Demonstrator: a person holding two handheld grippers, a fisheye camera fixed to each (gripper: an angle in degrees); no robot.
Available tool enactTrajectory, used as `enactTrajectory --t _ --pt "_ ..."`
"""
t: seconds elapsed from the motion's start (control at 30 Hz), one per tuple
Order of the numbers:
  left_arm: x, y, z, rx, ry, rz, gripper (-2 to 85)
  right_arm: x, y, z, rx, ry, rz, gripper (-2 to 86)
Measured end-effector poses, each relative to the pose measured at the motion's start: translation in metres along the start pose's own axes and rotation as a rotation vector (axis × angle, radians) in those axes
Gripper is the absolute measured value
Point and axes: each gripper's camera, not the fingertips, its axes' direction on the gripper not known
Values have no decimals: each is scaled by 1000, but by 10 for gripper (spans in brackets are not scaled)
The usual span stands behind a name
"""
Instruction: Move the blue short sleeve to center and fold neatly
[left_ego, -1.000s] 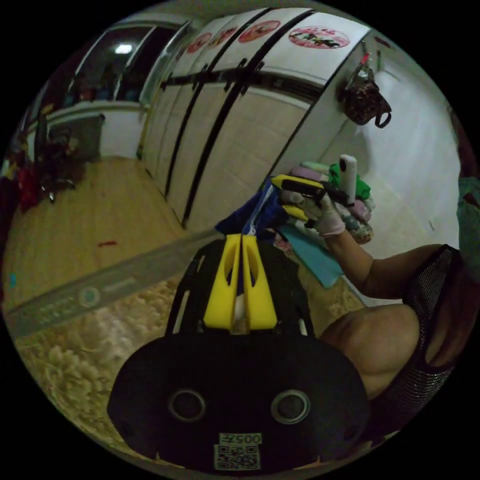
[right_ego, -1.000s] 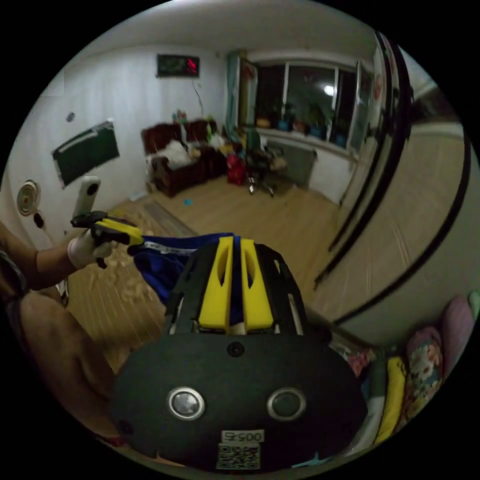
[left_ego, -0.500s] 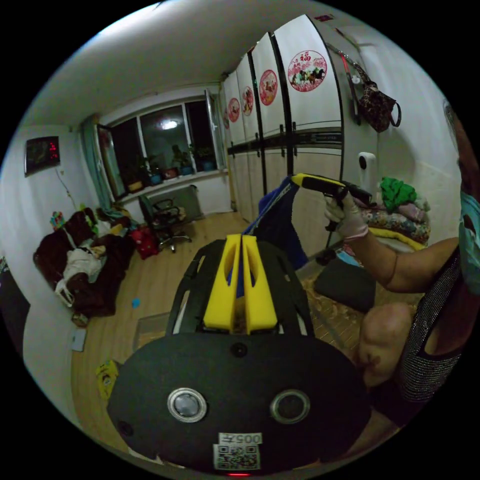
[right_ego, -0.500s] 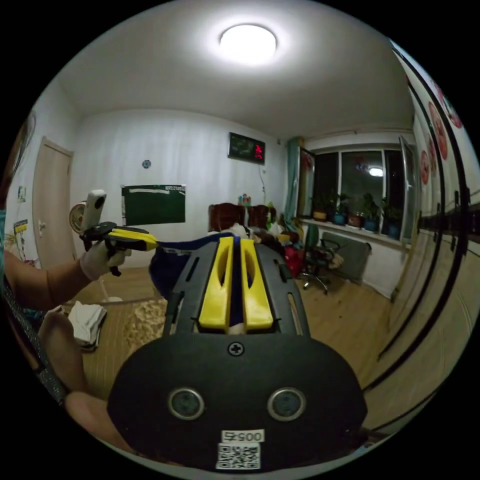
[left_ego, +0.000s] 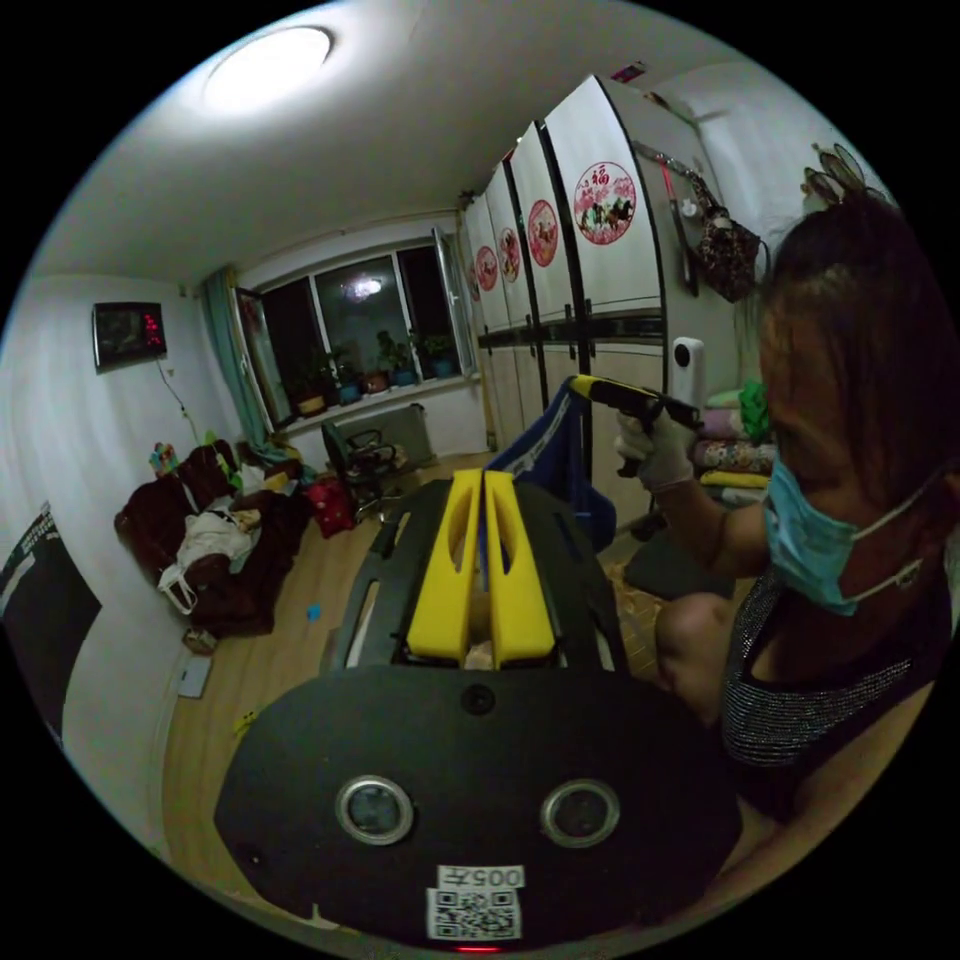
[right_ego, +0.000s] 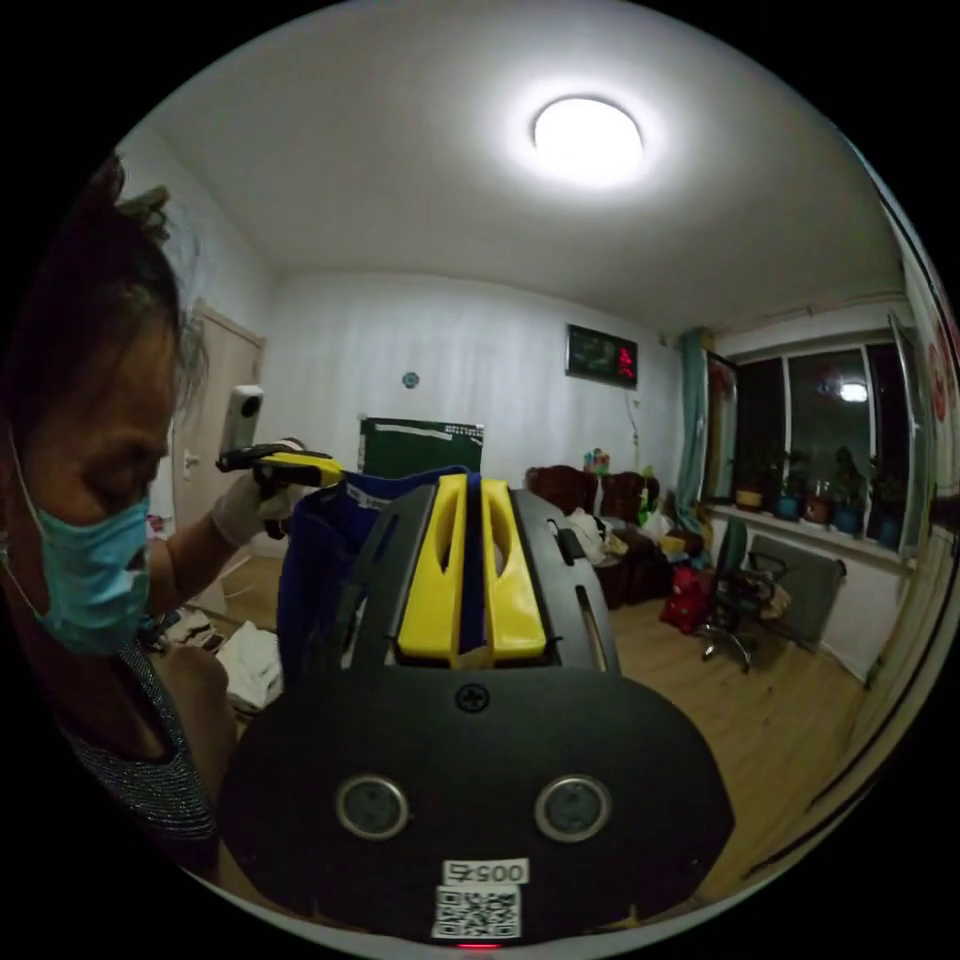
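The blue shirt (left_ego: 553, 462) is held up in the air between the two claws, well above the wooden floor (left_ego: 270, 640). In the left gripper view, the left claw (left_ego: 483, 478) has its yellow jaws pressed together on a blue edge of the shirt, which shows as a thin strip between them. Beyond it in that view, the right claw (left_ego: 582, 384) pinches another edge of the shirt, held by a hand in a white glove (left_ego: 655, 452), and the cloth hangs down from it in front of the tall white wardrobe (left_ego: 590, 290). In the right gripper view, the right claw (right_ego: 472, 482) is closed on the blue cloth, which again shows between its yellow jaws. To its left in that view, the left claw (right_ego: 335, 468) grips the shirt (right_ego: 315, 560) by a trimmed edge, and the cloth sags between the two claws. The person holding them wears a face mask (left_ego: 815, 545) and a dark sleeveless top. A dark sofa (left_ego: 210, 540) piled with things stands against the wall, and an office chair (right_ego: 735, 600) stands near the window (right_ego: 830, 430).
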Motion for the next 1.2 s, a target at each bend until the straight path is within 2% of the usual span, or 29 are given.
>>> enactTrajectory --t 0.17,0.23,0.4,0.5,0.6,0.7,0.8,0.9,1.0,1.07,1.2 --pt "-74 42 17 -151 -72 -115 -1 33 0 104 -193 -32 38 -11" --pt "-125 83 50 -248 -76 -245 -1 52 15 159 -311 -38 76 -10" --pt "-223 188 124 -394 -94 -496 -1 115 107 327 -595 -123 312 -9" --pt "-265 256 165 -493 -115 -616 -1 140 174 402 -754 -177 437 7" --pt "-284 315 185 -537 -154 -687 -3 156 228 439 -882 -178 485 21" --pt "-284 361 191 -582 -95 -656 -3 166 268 440 -959 -209 448 33" --pt "-260 406 205 -715 17 -522 -3 165 315 424 -1084 -186 364 36" --pt "-228 453 221 -803 116 -452 -2 166 363 400 -1173 -186 419 37" --pt "-195 484 233 -734 277 -412 -1 170 394 377 -1184 -204 551 39" --pt "-177 494 239 -704 374 -354 1 172 403 365 -1199 -170 562 45" --pt "-136 511 249 -734 354 -38 35 187 421 345 -1254 -111 594 67"
